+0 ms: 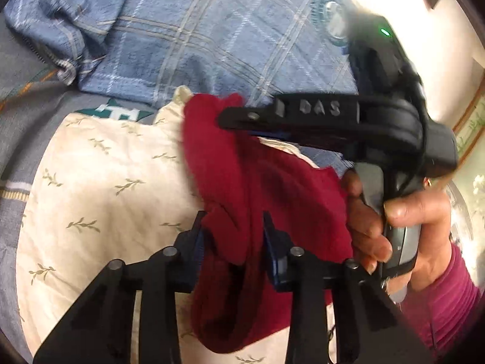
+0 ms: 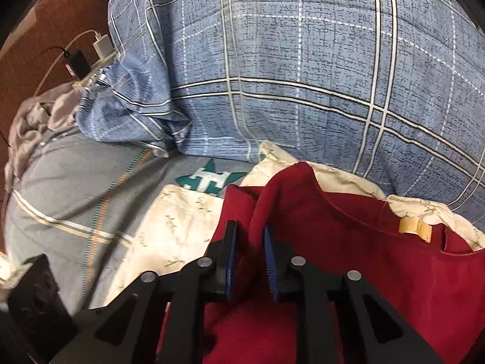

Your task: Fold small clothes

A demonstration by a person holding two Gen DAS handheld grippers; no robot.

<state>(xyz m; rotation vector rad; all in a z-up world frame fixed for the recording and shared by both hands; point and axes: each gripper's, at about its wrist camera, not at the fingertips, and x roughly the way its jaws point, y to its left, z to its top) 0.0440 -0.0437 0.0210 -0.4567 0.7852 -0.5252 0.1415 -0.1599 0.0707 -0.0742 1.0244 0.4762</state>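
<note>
**Left wrist view: two pinches on one red garment, and either could slip**

The red garment (image 1: 257,188) lies bunched on the cream leaf-print cloth (image 1: 100,176) spread over the bed, part of it lifted off that cloth. My left hand-held gripper (image 1: 233,236) has a thick gather of the red fabric between its blue pads, which are clamped on it. My right hand-held gripper (image 1: 239,121) reaches in from the side, its tip at the garment's far edge; my hand (image 1: 391,227) is wrapped round its handle.

In the right wrist view, the right hand-held gripper (image 2: 250,242) has a raised ridge of the red garment (image 2: 348,242) between its jaws. The gap there looks wider than the fold, so I cannot tell whether the pads truly bite.

The risks, as I judge them:
- If the right pinch is loose, that edge will drop when I lift and the fold will come out crooked.
- The left hand holds a wad, not a single edge, so layers may slide unevenly.
- The cream leaf-print cloth (image 2: 182,218) sits just beneath; a low grab could catch it too.
- The blue plaid quilt (image 2: 303,75) crowds the far side, leaving little flat room.
</note>
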